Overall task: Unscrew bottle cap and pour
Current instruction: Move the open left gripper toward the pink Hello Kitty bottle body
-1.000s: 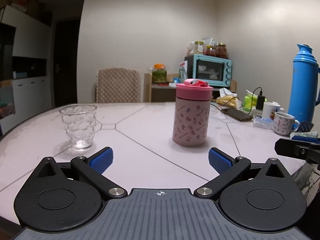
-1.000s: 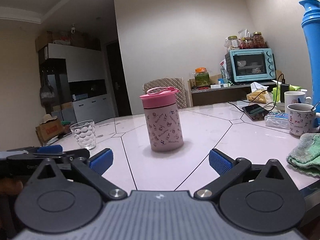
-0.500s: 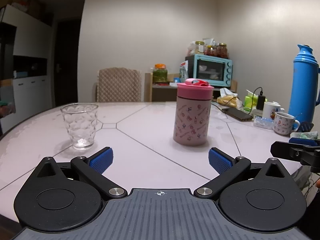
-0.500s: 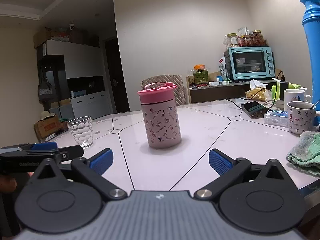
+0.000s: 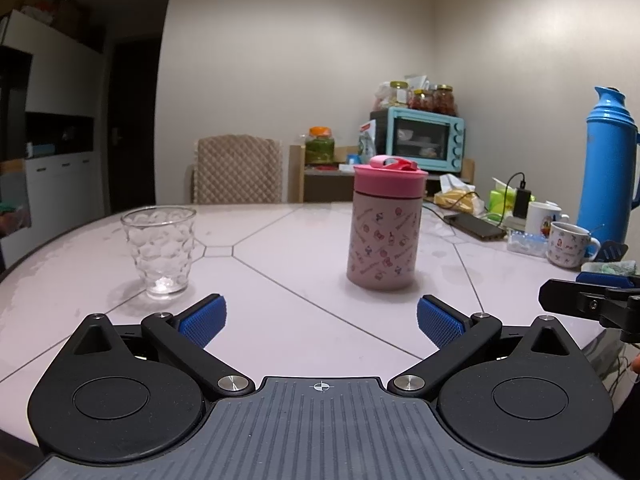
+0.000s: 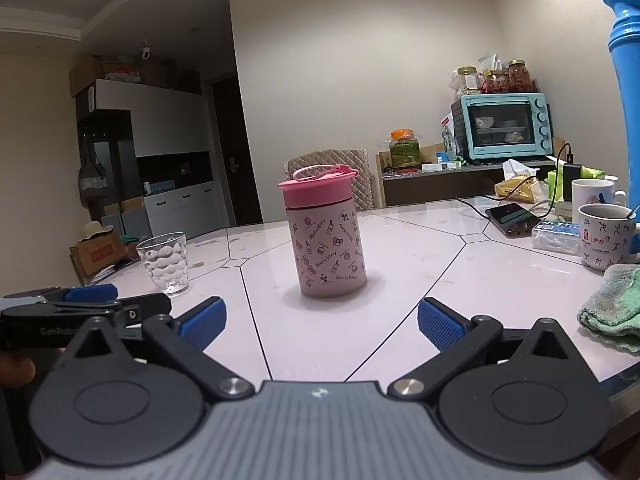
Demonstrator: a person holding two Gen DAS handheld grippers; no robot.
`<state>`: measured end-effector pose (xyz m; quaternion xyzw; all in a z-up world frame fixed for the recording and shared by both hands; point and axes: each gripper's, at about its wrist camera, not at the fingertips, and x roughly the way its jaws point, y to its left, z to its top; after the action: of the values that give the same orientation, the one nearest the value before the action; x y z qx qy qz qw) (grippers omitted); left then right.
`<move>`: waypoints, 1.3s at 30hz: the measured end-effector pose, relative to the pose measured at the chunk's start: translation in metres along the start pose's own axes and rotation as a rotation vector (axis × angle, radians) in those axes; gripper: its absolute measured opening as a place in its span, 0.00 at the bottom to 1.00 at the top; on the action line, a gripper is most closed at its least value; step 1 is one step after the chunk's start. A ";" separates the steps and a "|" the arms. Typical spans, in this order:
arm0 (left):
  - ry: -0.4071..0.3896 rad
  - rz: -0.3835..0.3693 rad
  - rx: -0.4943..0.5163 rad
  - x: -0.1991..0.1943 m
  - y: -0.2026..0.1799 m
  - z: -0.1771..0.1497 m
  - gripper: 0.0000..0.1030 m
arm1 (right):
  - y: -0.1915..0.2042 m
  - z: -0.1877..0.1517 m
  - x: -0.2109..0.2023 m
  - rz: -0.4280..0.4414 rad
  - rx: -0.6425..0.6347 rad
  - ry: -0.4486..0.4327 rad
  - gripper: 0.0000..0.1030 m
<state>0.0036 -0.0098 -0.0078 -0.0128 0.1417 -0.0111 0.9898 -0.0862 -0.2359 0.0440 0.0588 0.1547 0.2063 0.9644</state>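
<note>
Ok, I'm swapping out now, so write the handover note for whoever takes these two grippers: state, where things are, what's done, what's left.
Left gripper: open, empty, low over the table, short of the bottle.
Right gripper: open, empty, also short of the bottle.
Pink bottle: upright mid-table, pink cap on.
Glass: upright, left of the bottle, apart from it, looks empty.
Done: nothing gripped yet.
Left: hold the bottle, unscrew the cap, pour into the glass.
</note>
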 end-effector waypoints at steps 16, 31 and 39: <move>0.003 -0.054 0.072 0.016 -0.007 0.009 1.00 | -0.006 0.009 0.012 -0.005 -0.006 -0.007 1.00; 0.012 -0.139 0.103 0.056 0.001 0.032 1.00 | -0.011 0.037 0.044 -0.010 -0.023 0.010 1.00; 0.028 -0.218 0.115 0.090 0.012 0.043 1.00 | -0.011 0.056 0.064 -0.019 -0.017 -0.005 1.00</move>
<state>0.1019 0.0003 0.0083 0.0288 0.1524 -0.1270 0.9797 -0.0082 -0.2224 0.0771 0.0497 0.1511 0.1985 0.9671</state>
